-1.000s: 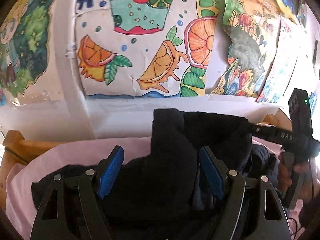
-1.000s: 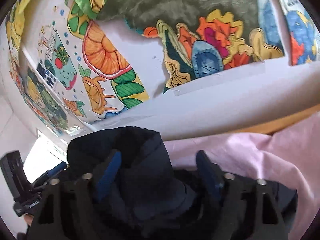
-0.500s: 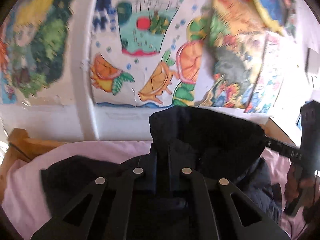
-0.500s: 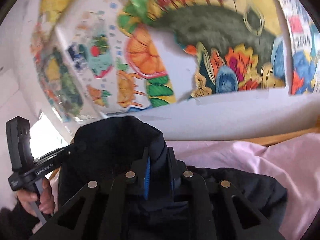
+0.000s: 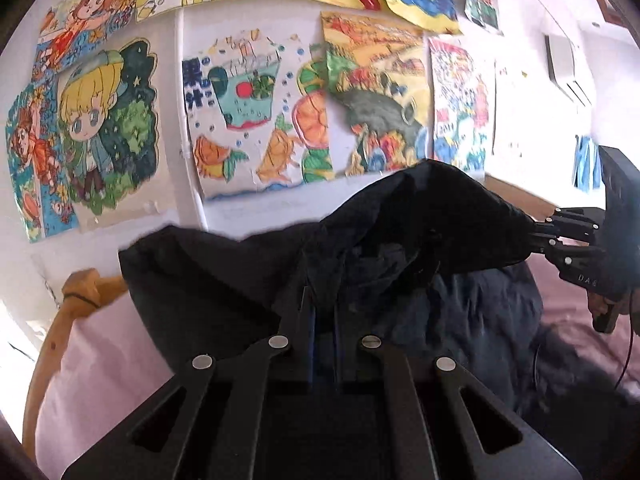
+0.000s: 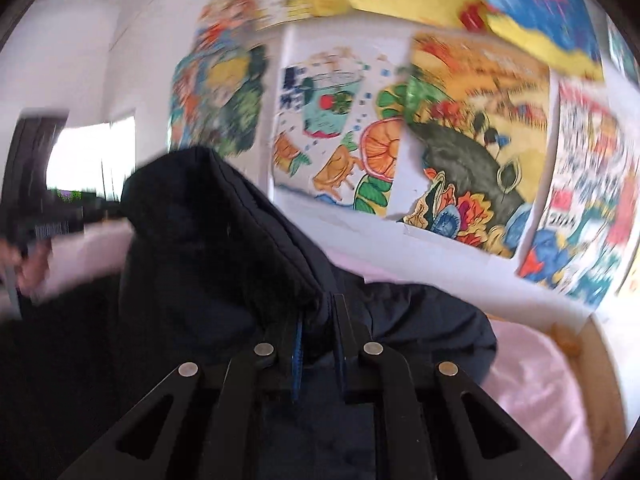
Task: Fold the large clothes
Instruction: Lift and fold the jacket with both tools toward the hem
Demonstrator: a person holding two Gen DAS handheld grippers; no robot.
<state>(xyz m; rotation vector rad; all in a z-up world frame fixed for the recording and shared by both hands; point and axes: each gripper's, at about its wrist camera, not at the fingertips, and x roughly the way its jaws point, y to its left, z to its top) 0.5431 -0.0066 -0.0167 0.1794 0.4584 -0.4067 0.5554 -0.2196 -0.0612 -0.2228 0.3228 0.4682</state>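
Dark navy, one padded jacket (image 5: 248, 276) hangs lifted above the pink sheet (image 5: 104, 364) of a wooden-framed bed (image 5: 44, 352). Two grippers pinch it: the left gripper (image 5: 323, 312) and the right gripper (image 6: 320, 320) each clench a fold of cloth. Drawings (image 5: 248, 116) cover the wall.

Above the bed (image 5: 104, 364): one dark jacket (image 5: 248, 276), two grippers, left (image 5: 323, 312) and right (image 6: 320, 312), one hand (image 5: 604, 308). On the wall behind the bed: roughly ten drawings (image 5: 248, 120), count uncertain.
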